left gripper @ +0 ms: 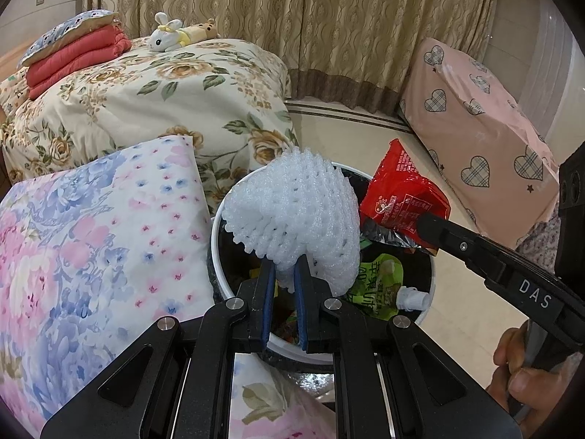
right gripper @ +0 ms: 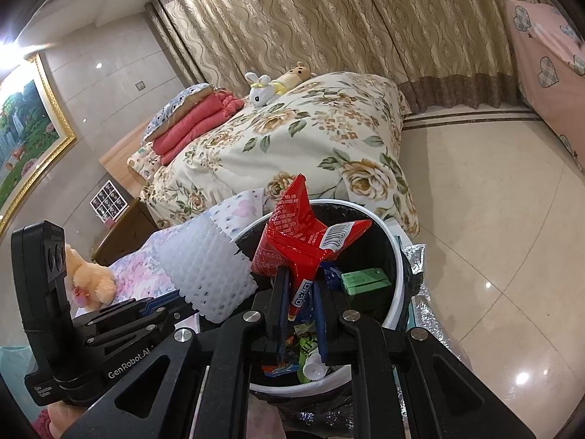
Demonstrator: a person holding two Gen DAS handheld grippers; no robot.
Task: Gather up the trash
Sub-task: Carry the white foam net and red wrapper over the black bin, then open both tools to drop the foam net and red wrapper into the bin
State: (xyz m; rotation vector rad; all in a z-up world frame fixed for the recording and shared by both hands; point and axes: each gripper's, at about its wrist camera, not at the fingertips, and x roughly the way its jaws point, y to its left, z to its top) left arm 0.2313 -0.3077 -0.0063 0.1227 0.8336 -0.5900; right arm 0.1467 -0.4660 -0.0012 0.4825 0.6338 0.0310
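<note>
- A home bedroom is shown.
- A bed (right gripper: 310, 139) is covered by a floral quilt (left gripper: 153, 98), with folded red blankets (left gripper: 73, 58) and plush toys (left gripper: 172, 36) laid on top.
- Long patterned curtains (left gripper: 329, 18) are hung down to a polished tile floor (right gripper: 493, 219).
- A gilt-framed landscape painting (right gripper: 25, 128) is mounted on the wall.
- A wooden nightstand (right gripper: 124, 230) is placed beside the bed.

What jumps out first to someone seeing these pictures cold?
Two black tongs hover over a white-rimmed trash bin beside the bed: the left tongs pinch a white foam net, the right tongs pinch a crumpled red snack wrapper. Behind them, a floral quilt carries a white plush rabbit.
</note>
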